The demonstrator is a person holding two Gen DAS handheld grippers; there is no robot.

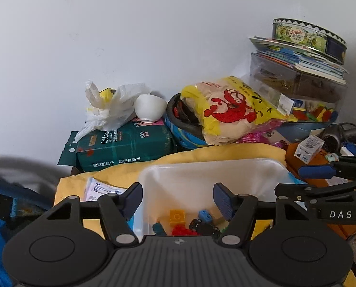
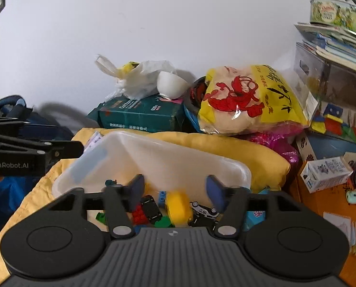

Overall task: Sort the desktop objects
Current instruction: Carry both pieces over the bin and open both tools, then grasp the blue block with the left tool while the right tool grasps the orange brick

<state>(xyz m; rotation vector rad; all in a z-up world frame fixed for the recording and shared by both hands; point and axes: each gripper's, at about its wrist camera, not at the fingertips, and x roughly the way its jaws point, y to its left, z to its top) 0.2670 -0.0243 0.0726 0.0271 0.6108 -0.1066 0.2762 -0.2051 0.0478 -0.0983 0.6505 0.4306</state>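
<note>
A translucent white plastic bin (image 1: 209,174) (image 2: 154,153) sits on a yellow cloth (image 1: 225,151) (image 2: 225,143). It holds several small toys: a yellow brick (image 1: 177,216), a blue brick (image 1: 205,215), red bricks (image 2: 138,212), a yellow toy (image 2: 178,206), toy cars (image 2: 205,211). My left gripper (image 1: 178,197) is open and empty over the bin's near edge. My right gripper (image 2: 175,189) is open and empty above the toys. The right gripper also shows at the right of the left wrist view (image 1: 321,179).
Against the wall stand a green tissue pack (image 1: 125,143), a white plastic bag (image 1: 110,105), a white bowl (image 1: 150,107), a yellow snack bag (image 1: 233,110), and a clear drawer box (image 1: 297,86) under books and a cookie tin (image 1: 307,38). A small carton (image 2: 326,173) lies to the right.
</note>
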